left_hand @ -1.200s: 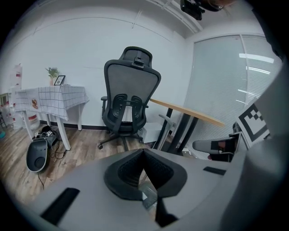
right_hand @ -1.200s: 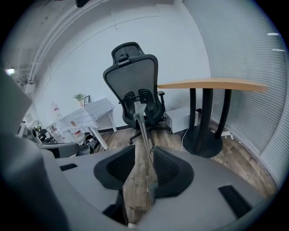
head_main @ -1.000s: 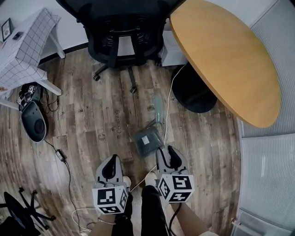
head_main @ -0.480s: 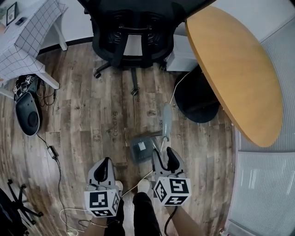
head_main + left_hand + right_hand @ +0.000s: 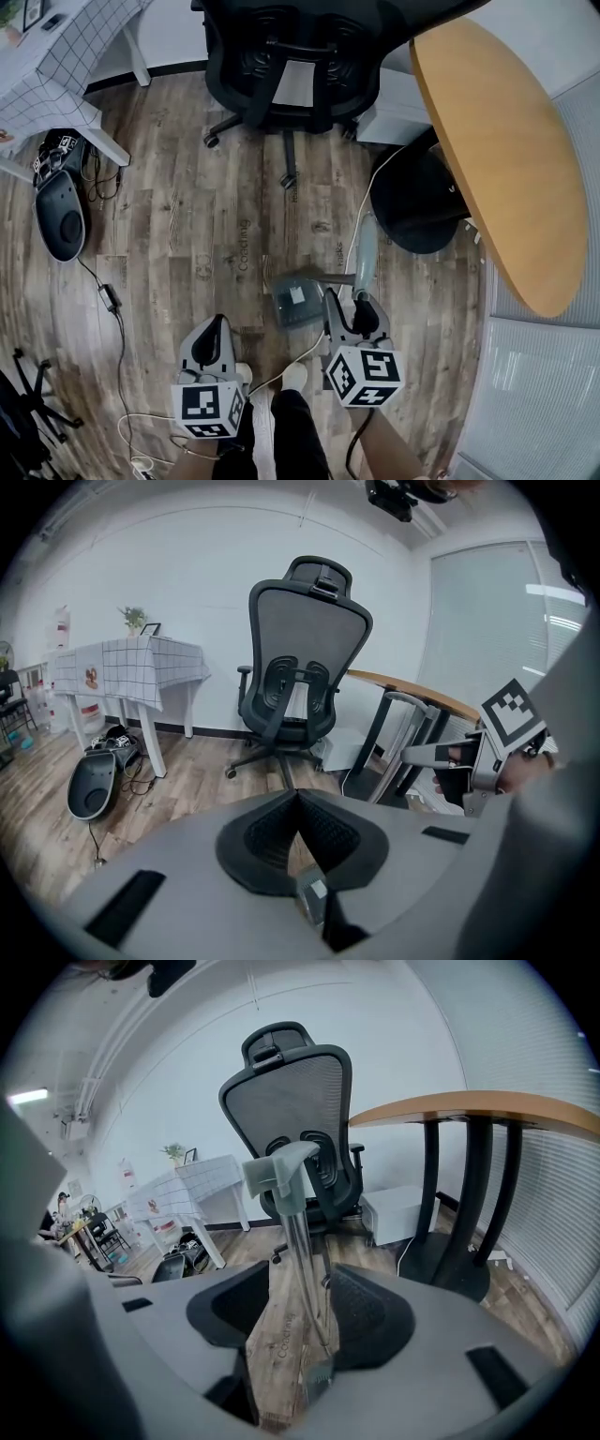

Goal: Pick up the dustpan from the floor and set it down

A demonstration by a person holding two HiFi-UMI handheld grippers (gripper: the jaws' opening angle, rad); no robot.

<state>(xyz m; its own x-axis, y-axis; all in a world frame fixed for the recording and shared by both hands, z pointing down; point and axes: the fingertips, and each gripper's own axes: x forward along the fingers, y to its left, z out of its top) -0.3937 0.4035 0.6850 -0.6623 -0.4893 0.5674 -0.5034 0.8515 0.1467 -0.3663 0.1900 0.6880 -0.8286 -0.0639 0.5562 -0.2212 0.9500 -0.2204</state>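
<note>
Low on the plank floor (image 5: 187, 234), just ahead of the person's shoes (image 5: 294, 377), sits the grey dustpan (image 5: 296, 298), one corner of its pan hidden behind the right gripper (image 5: 349, 314). That gripper's jaws have just been opening and stand wide, with the upright handle (image 5: 302, 1241) between them; whether a pad touches it is hard to tell. The left gripper (image 5: 217, 328) is closed on nothing, while an office chair (image 5: 281, 56) and the round table's black base (image 5: 417, 202) stand beyond

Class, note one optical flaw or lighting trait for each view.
Head view: fisheye bows the floor planks, and the light is even and the picture sharp. Left gripper view: black round vignette, and the bright blinds wash out. Right gripper view: same vignette, and the dustpan handle looms oversized up close.
</note>
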